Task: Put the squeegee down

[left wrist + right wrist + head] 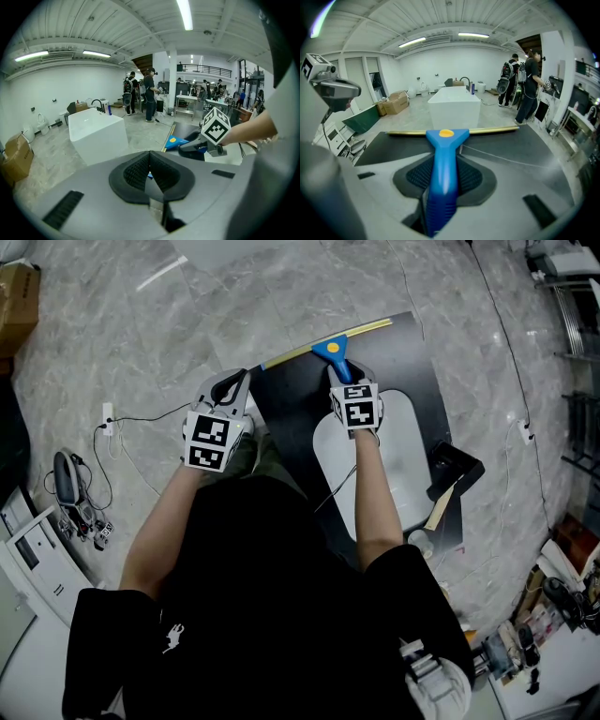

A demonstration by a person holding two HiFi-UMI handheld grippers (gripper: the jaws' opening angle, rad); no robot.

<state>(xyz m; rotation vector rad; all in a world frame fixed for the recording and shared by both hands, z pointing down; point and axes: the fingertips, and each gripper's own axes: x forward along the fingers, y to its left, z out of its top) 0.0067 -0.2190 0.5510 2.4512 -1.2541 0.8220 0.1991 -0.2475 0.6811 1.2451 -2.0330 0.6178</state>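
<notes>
The squeegee (335, 352) has a blue handle and a long brass blade bar. Its bar rests on the far edge of a dark panel (291, 409) lying on the marble floor. My right gripper (343, 373) is shut on the handle, which runs up between the pads in the right gripper view (442, 173), with the squeegee (443, 154) pointing away. To the left of the panel, my left gripper (236, 382) hovers shut, and I see nothing held in it (150, 174). The left gripper view also catches the squeegee (172, 140) off to its right.
A white oval piece (398, 460) lies on the panel under my right forearm. A black box (457, 468) sits at the panel's right edge. A white tub (454, 105) stands beyond the panel. A socket and cable (108, 418) lie left. People (150, 96) stand far off.
</notes>
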